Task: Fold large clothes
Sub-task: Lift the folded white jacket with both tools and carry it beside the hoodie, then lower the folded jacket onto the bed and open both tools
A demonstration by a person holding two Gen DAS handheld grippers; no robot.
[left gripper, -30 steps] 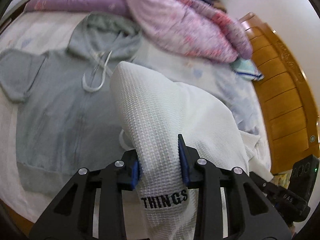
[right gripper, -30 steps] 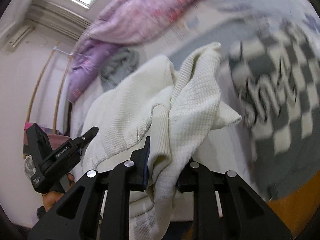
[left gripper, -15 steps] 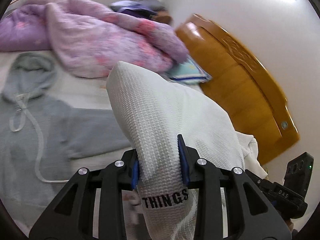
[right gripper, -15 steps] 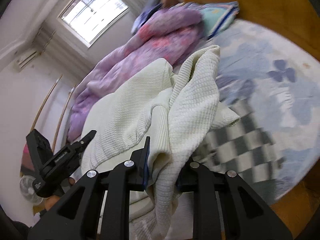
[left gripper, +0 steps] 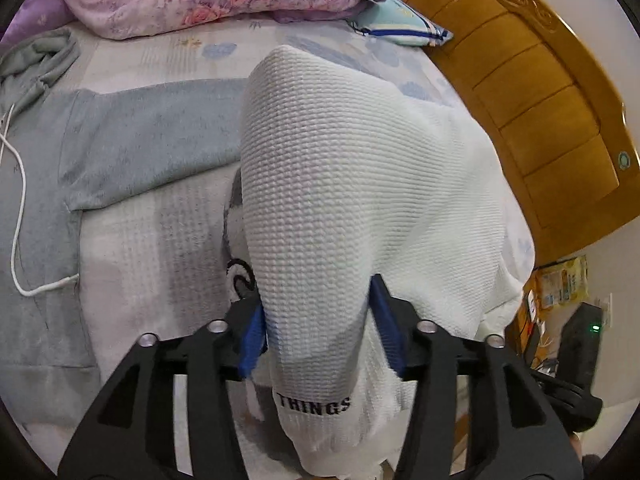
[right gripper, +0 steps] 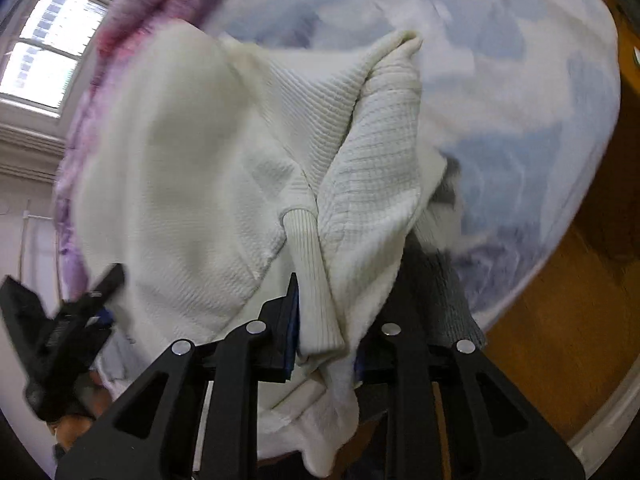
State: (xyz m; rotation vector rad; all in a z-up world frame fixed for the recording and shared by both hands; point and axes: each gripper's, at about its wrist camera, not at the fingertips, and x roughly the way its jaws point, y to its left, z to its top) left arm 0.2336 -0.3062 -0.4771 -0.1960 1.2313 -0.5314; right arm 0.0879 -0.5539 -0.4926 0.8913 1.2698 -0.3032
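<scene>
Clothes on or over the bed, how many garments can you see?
3: white waffle sweater held up by both tools, grey hoodie flat at left, checkered garment beneath the sweater, mostly hidden.

White waffle-knit garment (left gripper: 352, 184) — bunched, held up off the bed (left gripper: 160, 240), draped in a peaked mound. Black lettering "THINGS" on the hem end, hanging lowest. In the right wrist view, same garment (right gripper: 192, 168) cream-toned, with a ribbed cuff (right gripper: 316, 280) pointing downward and a folded flap rising to a point over the bed. Fabric gathered and creased — not flat, not folded. Overlaps the far part of the bed from view; contact with the bed cannot be told.
</scene>
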